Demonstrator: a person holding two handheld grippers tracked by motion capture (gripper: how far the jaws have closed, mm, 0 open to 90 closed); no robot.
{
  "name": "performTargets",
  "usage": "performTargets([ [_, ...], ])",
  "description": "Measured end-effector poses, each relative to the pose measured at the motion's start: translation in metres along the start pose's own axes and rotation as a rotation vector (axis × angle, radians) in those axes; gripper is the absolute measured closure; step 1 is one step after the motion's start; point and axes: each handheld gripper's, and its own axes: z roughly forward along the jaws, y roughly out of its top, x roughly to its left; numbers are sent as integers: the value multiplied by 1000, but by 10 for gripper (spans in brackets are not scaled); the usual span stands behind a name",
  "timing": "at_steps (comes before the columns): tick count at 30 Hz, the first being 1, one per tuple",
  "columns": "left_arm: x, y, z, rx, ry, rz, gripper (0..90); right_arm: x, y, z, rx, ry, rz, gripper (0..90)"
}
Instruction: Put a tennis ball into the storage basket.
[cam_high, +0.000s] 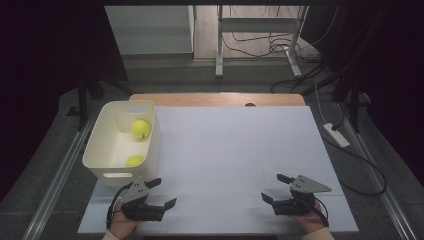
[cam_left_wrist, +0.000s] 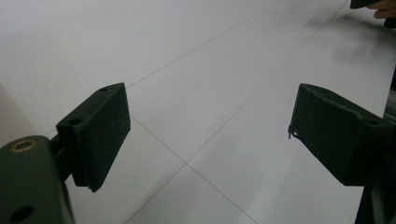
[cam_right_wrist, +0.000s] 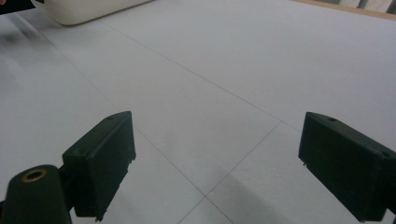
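Observation:
Two yellow-green tennis balls lie in a cream plastic bin (cam_high: 102, 147) at the table's left: one ball (cam_high: 140, 129) toward the back, the other ball (cam_high: 134, 160) near the bin's front wall. My left gripper (cam_high: 163, 193) rests low on the white table just in front of the bin, jaws open with nothing between them (cam_left_wrist: 205, 130). My right gripper (cam_high: 275, 188) sits at the front right, jaws spread wide over bare tabletop (cam_right_wrist: 217, 154). A hand holds each gripper from the table's front edge.
The white table top (cam_high: 235, 145) spreads between the grippers and back to a wooden strip (cam_high: 215, 99). The bin's corner (cam_right_wrist: 88, 11) shows far off in the right gripper view. Cables and a desk frame (cam_high: 257, 45) stand on the floor behind.

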Motion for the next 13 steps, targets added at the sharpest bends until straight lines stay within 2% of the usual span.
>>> performTargets([
  [13, 2, 0, 0, 1, 16, -3, 131, 1, -1, 1, 9, 10, -4, 111],
])
